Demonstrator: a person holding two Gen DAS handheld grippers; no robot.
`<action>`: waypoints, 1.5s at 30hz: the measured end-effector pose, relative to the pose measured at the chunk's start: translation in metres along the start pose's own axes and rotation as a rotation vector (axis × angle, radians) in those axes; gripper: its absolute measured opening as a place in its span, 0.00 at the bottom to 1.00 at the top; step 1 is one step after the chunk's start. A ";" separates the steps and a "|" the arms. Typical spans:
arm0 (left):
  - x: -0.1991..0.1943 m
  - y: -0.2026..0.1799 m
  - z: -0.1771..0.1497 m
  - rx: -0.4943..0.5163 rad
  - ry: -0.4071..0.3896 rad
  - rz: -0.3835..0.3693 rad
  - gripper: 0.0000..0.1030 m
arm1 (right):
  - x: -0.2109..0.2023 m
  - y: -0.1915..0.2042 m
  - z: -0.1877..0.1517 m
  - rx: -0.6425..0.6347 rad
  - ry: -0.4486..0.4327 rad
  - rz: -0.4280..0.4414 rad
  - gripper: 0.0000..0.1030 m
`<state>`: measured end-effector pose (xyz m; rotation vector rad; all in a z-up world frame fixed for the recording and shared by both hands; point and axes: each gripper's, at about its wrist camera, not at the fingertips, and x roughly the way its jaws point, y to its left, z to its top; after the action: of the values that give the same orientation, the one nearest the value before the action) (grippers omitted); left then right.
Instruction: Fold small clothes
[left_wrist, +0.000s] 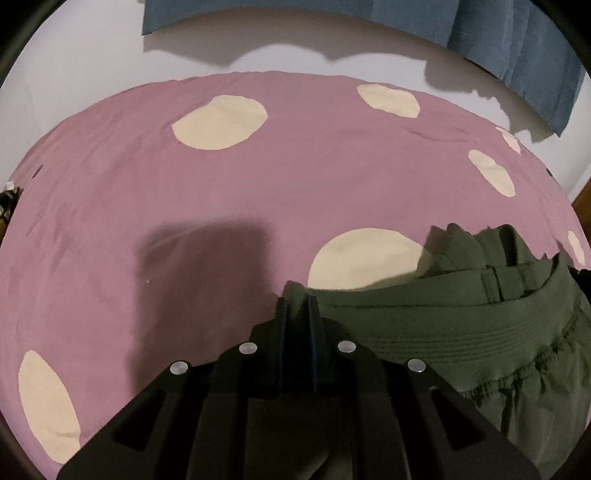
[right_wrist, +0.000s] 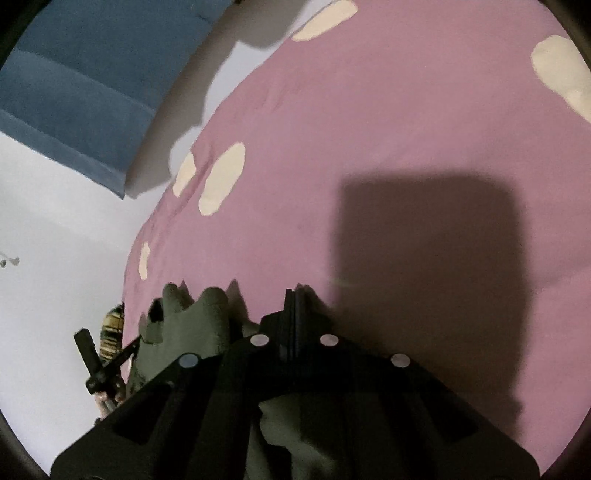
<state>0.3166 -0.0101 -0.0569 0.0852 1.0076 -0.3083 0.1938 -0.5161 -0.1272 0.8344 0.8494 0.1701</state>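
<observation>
An olive-green garment (left_wrist: 424, 325) with a ribbed elastic waistband lies bunched on a pink bed sheet (left_wrist: 184, 203) dotted with cream circles. My left gripper (left_wrist: 297, 306) is shut on the left end of that waistband, and a fold of green cloth shows between its fingertips. In the right wrist view the same garment (right_wrist: 207, 321) bunches up left of my right gripper (right_wrist: 294, 297). Its fingers are pressed together, with green cloth running under and between them lower down. The sheet (right_wrist: 369, 129) spreads beyond.
A blue curtain (left_wrist: 480, 33) hangs on the white wall (left_wrist: 92, 62) behind the bed and shows again (right_wrist: 74, 92) at the upper left. Past the bed's left edge stand a black stand-like object (right_wrist: 96, 362) and a striped item (right_wrist: 112, 332).
</observation>
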 end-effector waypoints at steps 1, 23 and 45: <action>-0.002 0.002 0.001 -0.009 0.000 -0.015 0.12 | -0.004 0.000 0.000 0.000 -0.007 0.007 0.00; -0.165 0.059 -0.139 -0.308 -0.173 -0.149 0.75 | -0.050 0.173 -0.150 -0.190 0.041 0.292 0.50; -0.154 0.062 -0.211 -0.547 -0.073 -0.334 0.75 | 0.031 0.164 -0.234 -0.148 0.290 0.180 0.52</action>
<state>0.0861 0.1265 -0.0445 -0.5902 1.0026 -0.3267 0.0755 -0.2540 -0.1162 0.7565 1.0190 0.5158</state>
